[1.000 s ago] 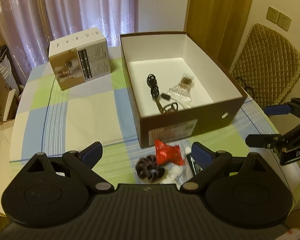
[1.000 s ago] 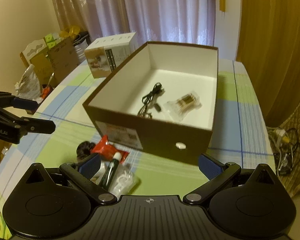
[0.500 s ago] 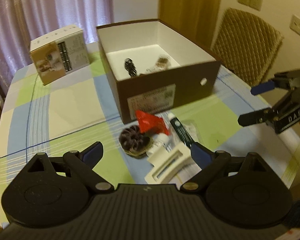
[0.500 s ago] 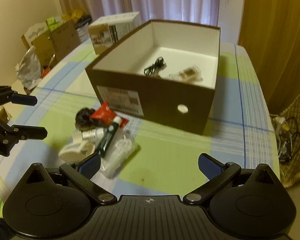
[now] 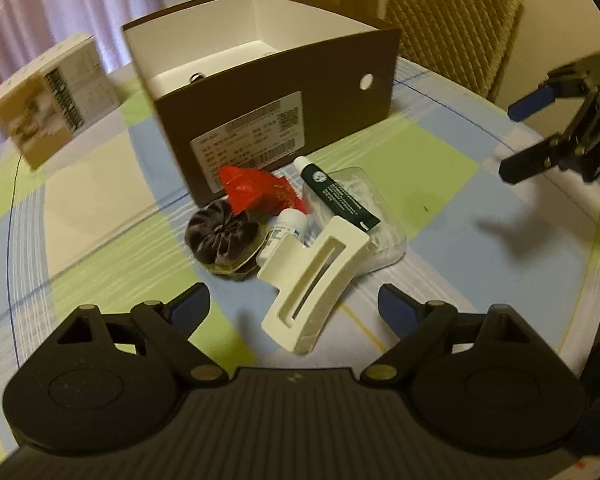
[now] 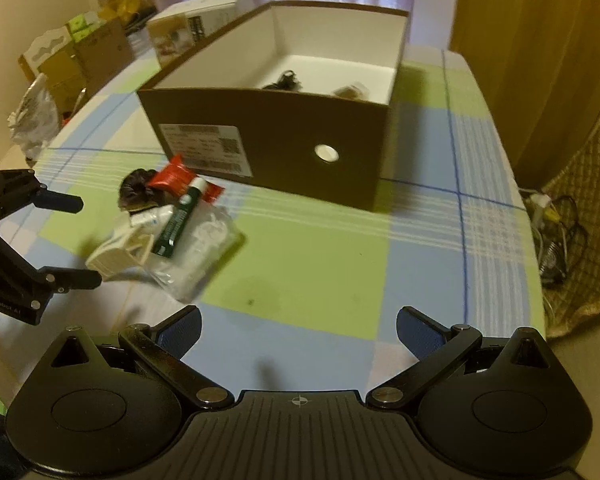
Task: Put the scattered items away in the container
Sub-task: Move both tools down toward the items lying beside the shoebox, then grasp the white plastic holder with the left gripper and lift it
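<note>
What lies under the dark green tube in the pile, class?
The dark green tube rests on a clear plastic packet; its lower end meets the cream hair claw. What the packet holds is too blurred to tell.

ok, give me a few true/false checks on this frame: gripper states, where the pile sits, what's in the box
1. Both hand-held grippers are open and empty. True: left, right.
2. The green tube is already in the box. False: it lies in the pile on the table, in front of the box.
3. The white clip is the pile item nearest the left hand-held gripper. True.
4. The box has a lid on. False: it is open on top, with a few items inside.
5. The red packet lies next to the box's labelled front wall. True.
</note>
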`<state>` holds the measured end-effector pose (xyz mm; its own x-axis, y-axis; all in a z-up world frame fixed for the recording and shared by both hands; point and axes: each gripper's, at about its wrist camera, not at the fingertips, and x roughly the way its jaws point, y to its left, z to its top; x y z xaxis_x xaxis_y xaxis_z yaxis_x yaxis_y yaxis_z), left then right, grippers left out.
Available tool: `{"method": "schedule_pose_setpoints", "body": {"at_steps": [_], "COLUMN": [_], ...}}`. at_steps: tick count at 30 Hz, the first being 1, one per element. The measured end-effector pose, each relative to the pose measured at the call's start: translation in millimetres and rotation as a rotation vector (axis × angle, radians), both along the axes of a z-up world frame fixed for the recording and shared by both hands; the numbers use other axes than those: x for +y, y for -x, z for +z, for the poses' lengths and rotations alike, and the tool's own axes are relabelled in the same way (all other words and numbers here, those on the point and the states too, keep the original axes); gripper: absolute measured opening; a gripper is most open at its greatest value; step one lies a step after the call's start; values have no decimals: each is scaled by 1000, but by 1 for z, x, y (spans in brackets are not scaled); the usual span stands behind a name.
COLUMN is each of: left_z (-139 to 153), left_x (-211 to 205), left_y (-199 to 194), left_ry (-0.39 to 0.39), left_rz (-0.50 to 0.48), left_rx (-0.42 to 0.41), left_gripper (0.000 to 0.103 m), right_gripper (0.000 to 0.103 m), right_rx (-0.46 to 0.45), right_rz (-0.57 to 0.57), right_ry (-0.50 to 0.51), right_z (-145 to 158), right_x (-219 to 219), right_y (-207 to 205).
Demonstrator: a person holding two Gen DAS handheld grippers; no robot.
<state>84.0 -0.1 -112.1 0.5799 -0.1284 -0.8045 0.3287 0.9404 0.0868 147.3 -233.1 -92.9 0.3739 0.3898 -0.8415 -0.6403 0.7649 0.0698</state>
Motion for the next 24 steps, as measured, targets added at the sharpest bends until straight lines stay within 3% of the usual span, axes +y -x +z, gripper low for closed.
{"method": "schedule_pose_setpoints", "body": {"at_steps": [9,12,19,24], "left_z": [-16,-24,-21,-11], "left_x": [-11,-14,-13,7], "left_y": [-14,-18,-1,11], "left_ry": [-106,-124,-133,-130], "left_rz": [-156,-190,-186,-81], "left_rx": [-27,-7,-27,-8], "left_gripper": [78,55,51,51], "right_gripper": [101,101,101,101], "right_rx": [17,24,29,16], "right_rz": [-49,-61,-49,36], "right_ry": [29,35,12,-14], "right_z": [-5,-7,-9,-10], "right_x": [-17,-20,-17,0], "right_y": [0,1,1,4]}}
